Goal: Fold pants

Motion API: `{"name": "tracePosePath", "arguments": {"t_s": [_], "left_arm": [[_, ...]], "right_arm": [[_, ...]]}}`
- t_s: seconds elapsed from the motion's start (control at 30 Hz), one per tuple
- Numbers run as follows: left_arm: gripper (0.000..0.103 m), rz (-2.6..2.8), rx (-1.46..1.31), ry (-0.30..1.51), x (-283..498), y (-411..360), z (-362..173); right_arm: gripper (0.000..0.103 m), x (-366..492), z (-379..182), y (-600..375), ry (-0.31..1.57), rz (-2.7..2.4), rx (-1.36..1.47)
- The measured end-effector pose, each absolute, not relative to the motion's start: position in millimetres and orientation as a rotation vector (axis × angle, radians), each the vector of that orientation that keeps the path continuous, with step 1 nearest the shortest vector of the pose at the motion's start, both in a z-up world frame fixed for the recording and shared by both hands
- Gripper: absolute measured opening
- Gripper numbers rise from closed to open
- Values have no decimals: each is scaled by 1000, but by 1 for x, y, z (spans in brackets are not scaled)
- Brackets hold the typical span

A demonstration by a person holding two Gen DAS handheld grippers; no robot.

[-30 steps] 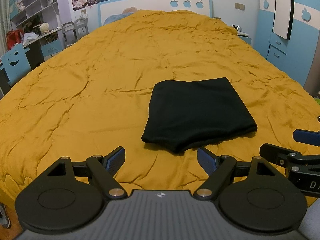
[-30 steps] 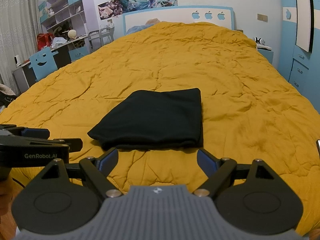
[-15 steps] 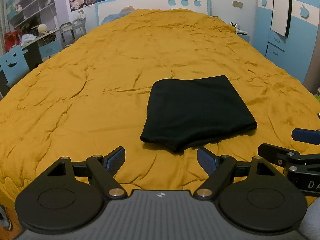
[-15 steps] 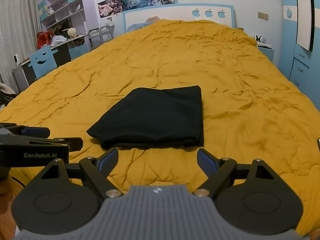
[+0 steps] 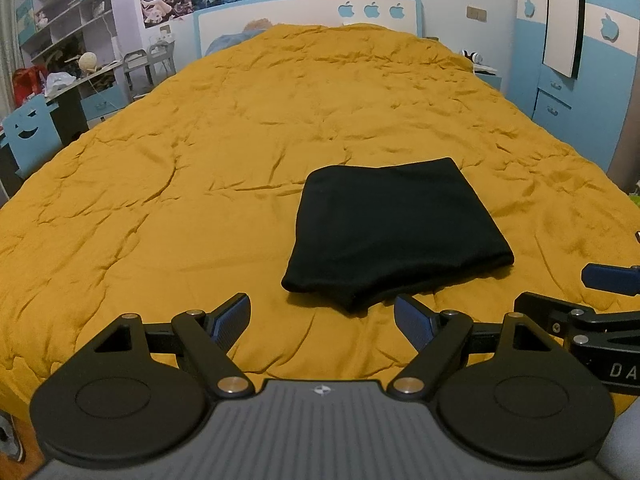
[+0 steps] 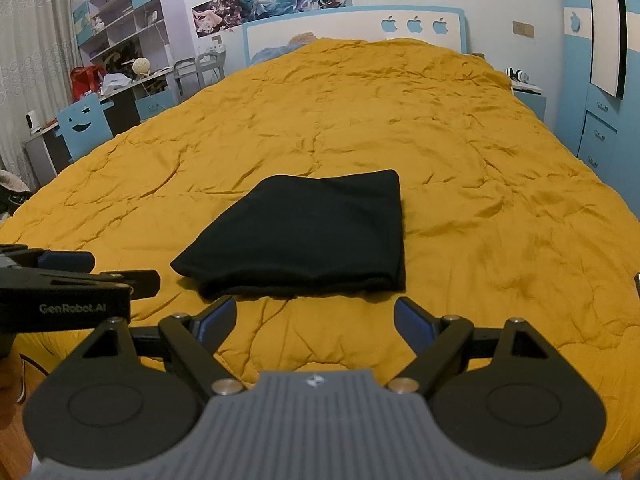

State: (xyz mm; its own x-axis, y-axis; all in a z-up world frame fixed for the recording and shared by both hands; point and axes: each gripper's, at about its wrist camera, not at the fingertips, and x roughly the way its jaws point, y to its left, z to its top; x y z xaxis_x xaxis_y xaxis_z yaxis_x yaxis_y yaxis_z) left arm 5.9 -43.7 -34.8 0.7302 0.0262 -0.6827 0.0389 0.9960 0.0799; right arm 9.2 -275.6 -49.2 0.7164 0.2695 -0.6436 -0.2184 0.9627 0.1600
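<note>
The black pants (image 5: 394, 232) are lying folded into a compact rectangle on the mustard-yellow quilt (image 5: 200, 184) of the bed, in its near half, with the thick rounded fold edge facing me and the flat top layer smooth. Nothing of mine is touching them. I am holding my left claw (image 5: 322, 316) just short of that near edge, its blue-padded fingers (image 5: 232, 316) spread wide with only quilt between them, and the pants are sitting a little to the right of its centre line. My right claw (image 6: 314, 318) is hovering likewise just before the pants, fingers gaping apart and gripping nothing, with the bundle lying straight ahead and slightly left. Each claw is showing at the edge of the other's view, side by side and near each other. The quilt is lying wrinkled all around the pants and running back to a white and blue headboard (image 6: 356, 26) with apple cut-outs. A blue chair (image 6: 84, 122) with a smiling face is standing off to the left by a cluttered desk, and blue cabinets (image 5: 580, 92) are lining the right wall.
</note>
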Motion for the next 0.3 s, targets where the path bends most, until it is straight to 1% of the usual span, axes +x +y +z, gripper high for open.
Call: {"name": "tracePosePath", "arguments": {"t_s": [0.3], "left_arm": [[95, -27, 91, 759, 10, -41, -36]], "right_arm": [[82, 13, -53, -277, 741, 269, 78]]}}
